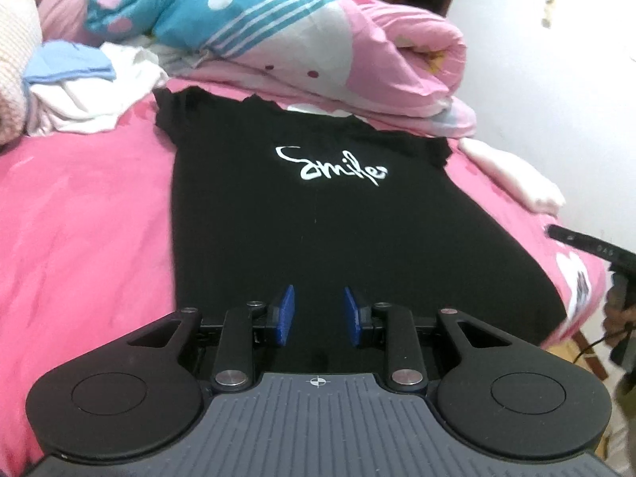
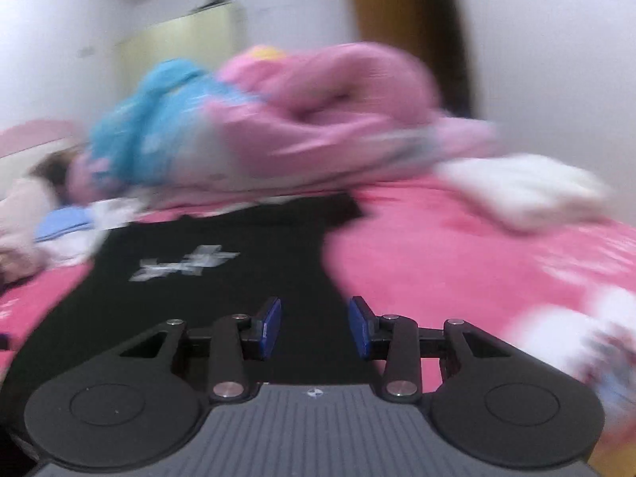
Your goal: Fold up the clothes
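1. Black cloth fills the middle of the left wrist view: we see a black T-shirt spread flat on a pink bed sheet, front up, with white script lettering just above the centre of the frame.
2. The shirt's neck and short sleeves point toward the top of the frame, and its hem runs down to the bottom, behind the left claw.
3. We find the left claw narrowly open, its blue pads apart with only shirt cloth showing behind the gap; nothing is pinched between them.
4. In the right wrist view, which is blurred, the right claw stands somewhat wider, its blue pads parted and empty, over the shirt's right-hand edge where black meets pink sheet.
5. There the T-shirt lies in the centre and lower left of the frame.
6. At the top of the left view we see a rolled pink quilt with blue patches, just beyond the shirt's collar.
7. A heap of white and light-blue clothes sits at the upper left, and a folded pale garment lies at the right, near the shirt's sleeve.
8. The other gripper's dark body shows at the right edge.
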### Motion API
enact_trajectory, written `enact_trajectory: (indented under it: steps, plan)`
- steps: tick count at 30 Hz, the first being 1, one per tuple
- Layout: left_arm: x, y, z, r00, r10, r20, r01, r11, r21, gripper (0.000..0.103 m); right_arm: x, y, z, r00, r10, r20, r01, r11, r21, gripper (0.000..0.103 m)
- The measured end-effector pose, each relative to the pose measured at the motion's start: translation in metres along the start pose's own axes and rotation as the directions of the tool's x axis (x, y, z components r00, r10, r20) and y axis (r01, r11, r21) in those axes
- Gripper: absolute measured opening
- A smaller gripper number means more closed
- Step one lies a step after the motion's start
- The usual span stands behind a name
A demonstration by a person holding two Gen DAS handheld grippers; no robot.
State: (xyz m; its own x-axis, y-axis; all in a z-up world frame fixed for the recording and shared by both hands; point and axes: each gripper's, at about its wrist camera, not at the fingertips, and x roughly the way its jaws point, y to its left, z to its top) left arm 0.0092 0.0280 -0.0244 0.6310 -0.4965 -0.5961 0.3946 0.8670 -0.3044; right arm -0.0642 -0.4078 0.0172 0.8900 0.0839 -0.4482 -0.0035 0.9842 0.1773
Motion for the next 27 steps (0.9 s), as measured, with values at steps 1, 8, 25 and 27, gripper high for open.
enact_trajectory:
  steps: [1,8,25,27]
  plan:
    - [0.011,0.0,0.009,1.0,-0.002,-0.004,0.002,1.0,-0.005,0.027,0.017,0.013,0.005,0.998,0.051,-0.027,-0.052,0.998,-0.018,0.039]
    - [0.08,0.004,0.04,0.999,0.006,-0.034,-0.006,1.0,0.011,0.027,0.128,0.086,0.021,0.939,0.265,-0.221,-0.29,0.953,-0.091,0.038]
    - [0.099,0.05,0.057,0.994,0.05,0.096,-0.034,0.987,-0.155,0.027,0.158,-0.07,0.049,0.966,-0.176,-0.191,0.221,0.942,0.251,0.013]
    - [0.1,0.043,0.065,0.993,0.05,0.104,-0.037,0.991,-0.129,0.027,0.154,-0.042,0.056,0.98,-0.117,-0.164,0.149,0.97,0.193,0.013]
